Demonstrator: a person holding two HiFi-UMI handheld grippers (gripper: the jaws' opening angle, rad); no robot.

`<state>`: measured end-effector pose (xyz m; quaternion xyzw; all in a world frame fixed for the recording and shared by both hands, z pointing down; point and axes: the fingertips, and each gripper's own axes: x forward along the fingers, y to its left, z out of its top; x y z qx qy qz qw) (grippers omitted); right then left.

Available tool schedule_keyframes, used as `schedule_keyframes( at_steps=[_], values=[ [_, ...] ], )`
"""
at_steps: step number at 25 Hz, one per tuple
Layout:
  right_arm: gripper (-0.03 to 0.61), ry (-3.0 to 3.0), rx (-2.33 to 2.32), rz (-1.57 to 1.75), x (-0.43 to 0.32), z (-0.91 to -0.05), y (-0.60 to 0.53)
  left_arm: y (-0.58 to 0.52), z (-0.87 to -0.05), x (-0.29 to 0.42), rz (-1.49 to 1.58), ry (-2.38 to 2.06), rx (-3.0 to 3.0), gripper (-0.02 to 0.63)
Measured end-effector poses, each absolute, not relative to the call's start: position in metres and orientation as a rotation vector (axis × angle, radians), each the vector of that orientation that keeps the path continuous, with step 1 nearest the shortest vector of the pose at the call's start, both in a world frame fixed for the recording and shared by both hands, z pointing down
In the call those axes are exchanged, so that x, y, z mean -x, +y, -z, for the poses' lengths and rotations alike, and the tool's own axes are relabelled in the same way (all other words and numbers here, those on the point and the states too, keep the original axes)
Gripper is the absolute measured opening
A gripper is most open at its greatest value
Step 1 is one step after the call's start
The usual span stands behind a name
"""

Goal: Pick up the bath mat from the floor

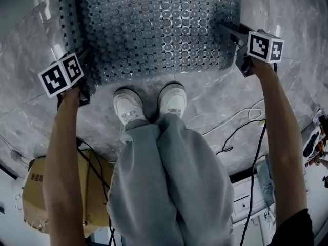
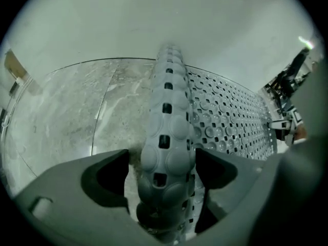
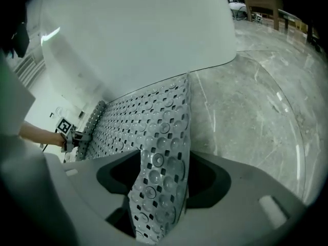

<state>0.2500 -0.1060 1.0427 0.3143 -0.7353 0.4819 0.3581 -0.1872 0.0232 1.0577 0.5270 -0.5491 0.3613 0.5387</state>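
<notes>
The grey bath mat (image 1: 159, 29), studded with bubbles and holes, lies on the marble floor (image 1: 215, 96) in front of the person's shoes. My left gripper (image 1: 82, 78) is at the mat's near left corner. In the left gripper view it (image 2: 164, 173) is shut on a raised fold of the mat (image 2: 169, 132) that runs away as a ridge. My right gripper (image 1: 233, 42) is at the near right corner. In the right gripper view it (image 3: 161, 181) stands open, with the mat's lifted edge (image 3: 159, 152) passing between the jaws. My left gripper (image 3: 69, 132) shows far across the mat.
Two white shoes (image 1: 128, 106) (image 1: 172, 99) stand just behind the mat's near edge. Cables (image 1: 241, 122) trail over the floor at right. A cardboard box (image 1: 36, 188) sits at lower left. A white curved wall (image 3: 133, 35) rises beyond the mat.
</notes>
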Motion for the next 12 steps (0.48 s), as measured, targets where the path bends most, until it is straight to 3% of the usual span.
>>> schedule_keyframes(
  at_steps=[3,7,9,12],
  values=[
    [0.243,-1.873,-0.77,-1.246,-0.234,-1.043,-0.102,0.019,-1.052,0.177,-0.786,-1.281,-1.278,0.389],
    [0.182,-1.826,-0.679,-1.212,-0.212,-1.045,-0.085,0.017,-1.04,0.163,-0.699,-1.222,-1.272,0.221],
    [0.043,-1.779,-0.712,-1.134,-0.213,-1.042,-0.086,0.017,-1.032,0.163,-0.751,-1.199,-1.271,0.168],
    [0.021,-1.728,-0.804,-1.201,-0.211,-1.025,-0.09,0.013,-1.01,0.151,-0.762,-1.153,-1.305,0.143]
  ],
)
